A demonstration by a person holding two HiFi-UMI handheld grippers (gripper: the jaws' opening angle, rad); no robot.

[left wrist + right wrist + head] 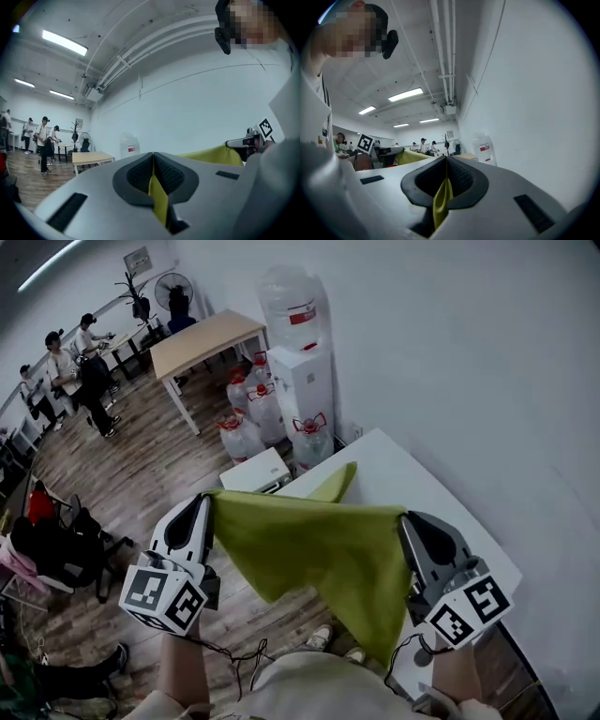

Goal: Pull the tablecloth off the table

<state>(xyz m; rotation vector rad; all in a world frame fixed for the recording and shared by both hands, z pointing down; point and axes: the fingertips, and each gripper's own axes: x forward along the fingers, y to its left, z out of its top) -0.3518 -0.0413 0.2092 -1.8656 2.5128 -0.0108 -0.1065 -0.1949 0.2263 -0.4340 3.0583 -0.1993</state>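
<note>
A yellow-green tablecloth [314, 545] hangs spread in the air between my two grippers, its far corner still trailing on the white table [403, 479]. My left gripper [206, 498] is shut on the cloth's left corner, a strip of tablecloth [158, 197] pinched between its jaws. My right gripper [405, 517] is shut on the right corner, with a fold of tablecloth [440, 201] showing between its jaws. Both grippers are held up off the table, pointing away from me.
A white water dispenser [300, 362] with several water jugs [246, 427] stands beyond the table by the wall. A small white box [255, 472] sits near the table's left end. A wooden table [202, 341] and several people [70, 371] are farther back.
</note>
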